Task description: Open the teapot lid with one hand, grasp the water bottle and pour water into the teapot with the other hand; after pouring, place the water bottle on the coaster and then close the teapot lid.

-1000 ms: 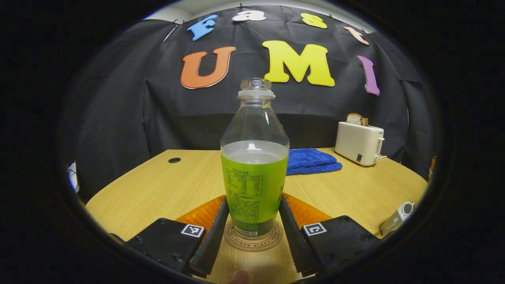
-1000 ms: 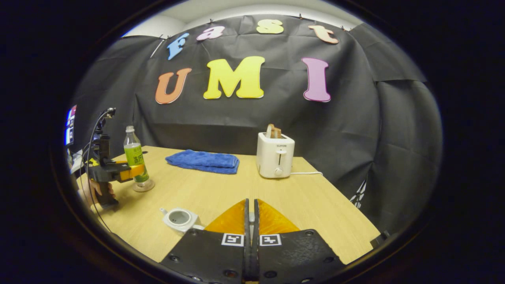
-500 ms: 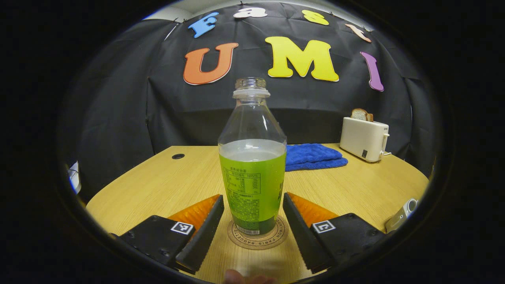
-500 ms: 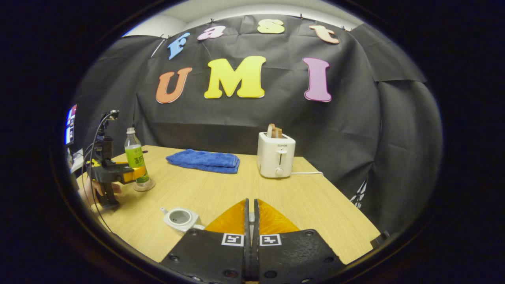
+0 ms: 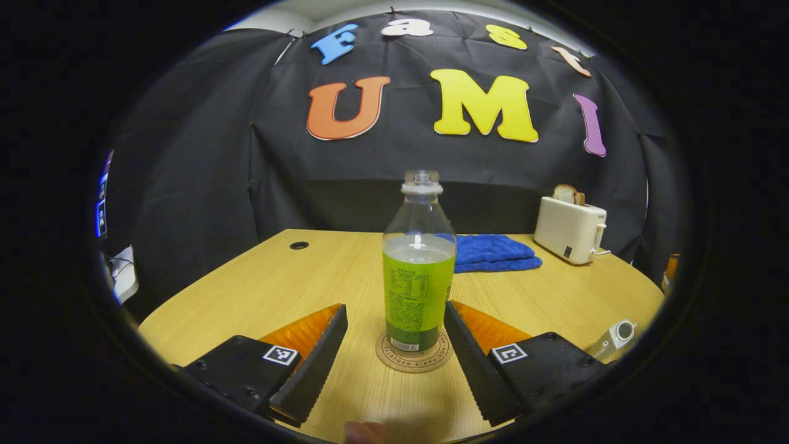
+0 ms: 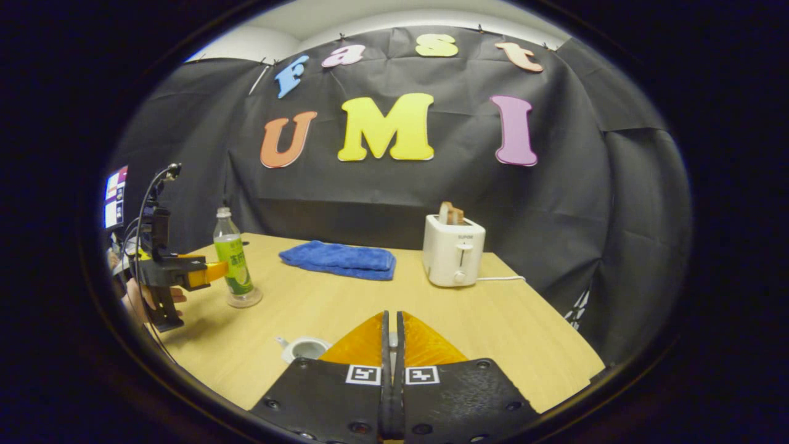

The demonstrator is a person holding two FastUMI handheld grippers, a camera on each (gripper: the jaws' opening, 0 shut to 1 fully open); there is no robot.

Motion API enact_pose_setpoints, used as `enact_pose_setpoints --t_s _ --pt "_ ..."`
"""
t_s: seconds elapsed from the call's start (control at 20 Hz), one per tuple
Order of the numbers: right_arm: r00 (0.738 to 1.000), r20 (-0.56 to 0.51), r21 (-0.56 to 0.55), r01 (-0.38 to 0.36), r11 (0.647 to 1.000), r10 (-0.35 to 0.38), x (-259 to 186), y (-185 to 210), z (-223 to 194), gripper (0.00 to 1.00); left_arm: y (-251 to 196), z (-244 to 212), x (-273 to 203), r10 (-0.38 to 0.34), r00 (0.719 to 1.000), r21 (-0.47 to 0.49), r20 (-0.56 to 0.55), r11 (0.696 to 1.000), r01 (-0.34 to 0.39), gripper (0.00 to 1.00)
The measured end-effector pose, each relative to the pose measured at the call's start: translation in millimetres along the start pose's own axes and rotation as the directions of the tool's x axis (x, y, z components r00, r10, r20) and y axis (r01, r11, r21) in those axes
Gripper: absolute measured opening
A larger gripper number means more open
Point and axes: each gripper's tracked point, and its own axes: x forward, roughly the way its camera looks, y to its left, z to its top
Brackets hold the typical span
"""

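Observation:
The clear water bottle [image 5: 418, 271] with a green label stands upright and capless on the round coaster [image 5: 412, 359]. My left gripper [image 5: 394, 307] is open, its fingers [image 5: 311, 364] apart on either side of the bottle and short of it. From the right gripper view, a hand holds that left gripper [image 6: 217, 272] just left of the bottle [image 6: 233, 262]. The white teapot [image 6: 303, 348] sits lidless, partly behind my right gripper [image 6: 389, 316]. That gripper is shut on a small pale piece, the teapot lid [image 6: 392, 340], mostly hidden. The teapot [image 5: 615, 336] also shows at the far right.
A folded blue cloth [image 6: 339, 259] lies at the back of the wooden table [image 6: 370, 296]. A white toaster [image 6: 454, 253] holding bread stands to its right, with its cord trailing off. A cable hole [image 5: 299, 245] is at the table's far left. A screen [image 6: 114, 196] glows at left.
My left gripper let go of the bottle, opened wide and drew back; the bottle stays on the coaster. The right gripper shifted slightly so the teapot sits closer under its fingers.

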Motion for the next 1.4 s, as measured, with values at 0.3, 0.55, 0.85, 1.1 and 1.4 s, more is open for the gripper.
enact_pose_setpoints --t_s 0.3,0.55,0.85,1.1,1.4 --pt "0.991 -0.012 -0.016 -0.137 0.99 0.137 19 52 -10 0.0 15 29 -69 0.049 0.995 0.039 0.092 0.998 -0.052 0.98" --pt "0.984 -0.032 -0.035 -0.177 0.984 0.176 27 70 -21 0.0 17 41 -106 0.081 0.986 0.08 0.148 0.992 -0.094 0.97" --pt "0.981 -0.042 -0.057 -0.192 0.98 0.19 31 80 -32 0.0 15 41 -126 0.091 0.983 0.079 0.16 0.991 -0.104 0.97" --pt "0.982 -0.046 -0.071 -0.188 0.98 0.185 34 82 -39 0.0 17 45 -134 0.093 0.98 0.066 0.174 0.992 -0.106 0.97" --pt "0.981 -0.057 -0.071 -0.188 0.979 0.185 40 85 -48 0.0 26 45 -137 0.114 0.978 0.054 0.174 0.991 -0.125 0.97"
